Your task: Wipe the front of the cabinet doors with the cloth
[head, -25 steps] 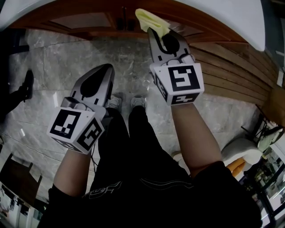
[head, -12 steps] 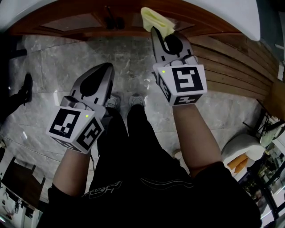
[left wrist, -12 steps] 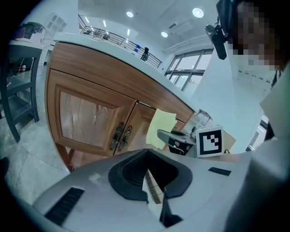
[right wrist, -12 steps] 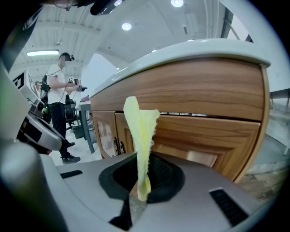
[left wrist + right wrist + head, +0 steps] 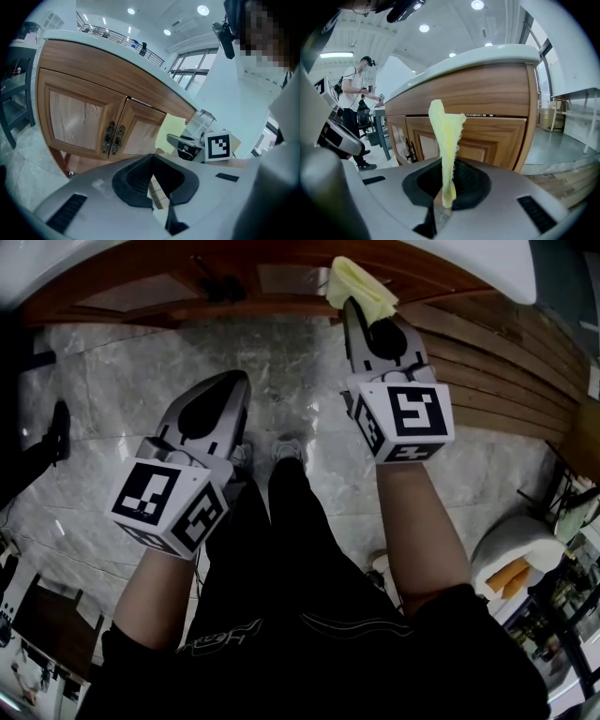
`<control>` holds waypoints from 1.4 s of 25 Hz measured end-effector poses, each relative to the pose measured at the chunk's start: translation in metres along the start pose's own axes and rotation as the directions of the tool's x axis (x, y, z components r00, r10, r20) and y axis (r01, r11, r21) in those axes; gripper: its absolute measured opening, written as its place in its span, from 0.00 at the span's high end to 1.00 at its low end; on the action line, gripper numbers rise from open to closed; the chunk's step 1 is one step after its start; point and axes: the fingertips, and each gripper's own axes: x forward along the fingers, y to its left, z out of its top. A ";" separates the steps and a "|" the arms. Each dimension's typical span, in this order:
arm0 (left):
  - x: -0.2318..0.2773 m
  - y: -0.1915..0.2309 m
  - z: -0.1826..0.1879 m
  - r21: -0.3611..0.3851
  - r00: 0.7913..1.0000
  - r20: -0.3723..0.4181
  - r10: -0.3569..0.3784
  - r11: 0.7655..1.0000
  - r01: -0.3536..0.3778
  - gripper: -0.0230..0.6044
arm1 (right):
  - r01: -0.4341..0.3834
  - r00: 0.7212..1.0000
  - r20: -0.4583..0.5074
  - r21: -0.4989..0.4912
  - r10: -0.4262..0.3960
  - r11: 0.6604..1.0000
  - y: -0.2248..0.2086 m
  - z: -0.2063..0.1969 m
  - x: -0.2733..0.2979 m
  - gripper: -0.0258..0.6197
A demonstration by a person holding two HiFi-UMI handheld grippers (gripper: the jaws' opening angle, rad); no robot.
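Head view: The left gripper (image 5: 236, 381) is held low over the grey marble floor (image 5: 112, 381), well short of the cabinet. Its jaws are brought together to a point with nothing between them. The right gripper (image 5: 355, 306) is extended further forward, its jaws clamped on a yellow cloth (image 5: 361, 285). The cloth stands up from the jaw tips against the brown cabinet doors (image 5: 281, 277), to the right of the dark door handles (image 5: 214, 282). Whether the cloth touches the wood cannot be judged from here. The person's black trousers (image 5: 281, 549) and shoes (image 5: 291, 448) show between the two arms.

Left gripper view: The jaws meet at the tip and hold nothing; the left gripper (image 5: 153, 156) points towards the cabinet base. Two panelled cabinet doors (image 5: 77, 117) sit under a white countertop (image 5: 89, 37), with a pair of ornate handles (image 5: 112, 138) at the centre join. The cloth (image 5: 169, 132) hangs flat before the right edge of the right-hand door, held by the right gripper (image 5: 180, 140).

Right gripper view: The right gripper (image 5: 446, 183) has its jaws closed on the lower end of the cloth (image 5: 446, 136), which rises in a narrow upright fold. Behind it are a cabinet door (image 5: 487, 136) and the countertop (image 5: 487, 54). The cloth appears close to the door; contact is not confirmed. A second person (image 5: 354, 93) stands in the background at left.
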 end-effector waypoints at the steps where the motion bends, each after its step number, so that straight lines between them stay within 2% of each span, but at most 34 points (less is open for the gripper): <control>1: 0.002 -0.002 0.000 0.002 1.000 -0.003 -0.003 1.000 0.003 0.95 | 0.008 1.000 0.000 0.006 -0.008 1.000 -0.004 -0.002 -0.002 0.90; 9: 0.013 -0.024 -0.009 0.028 0.999 -0.031 -0.035 0.999 0.036 0.95 | 0.094 0.996 0.008 0.052 -0.094 0.994 -0.044 -0.016 -0.029 0.90; 15: 0.020 -0.035 -0.018 0.036 0.997 -0.056 -0.054 0.998 0.056 0.95 | 0.181 0.983 -0.001 0.110 -0.182 0.977 -0.080 -0.034 -0.051 0.90; 22: 0.020 -0.036 -0.024 0.043 0.995 -0.074 -0.065 0.997 0.069 0.95 | 0.234 0.972 -0.017 0.128 -0.234 0.964 -0.097 -0.045 -0.065 0.90; 29: 0.017 -0.023 -0.034 0.024 0.994 -0.088 -0.063 0.998 0.065 0.95 | 0.200 0.980 -0.025 0.100 -0.198 0.975 -0.072 -0.055 -0.064 0.90; 35: 0.008 -0.001 -0.033 0.007 0.995 -0.083 -0.053 0.999 0.054 0.95 | 0.106 0.994 -0.047 0.091 -0.102 0.990 -0.023 -0.062 -0.039 0.90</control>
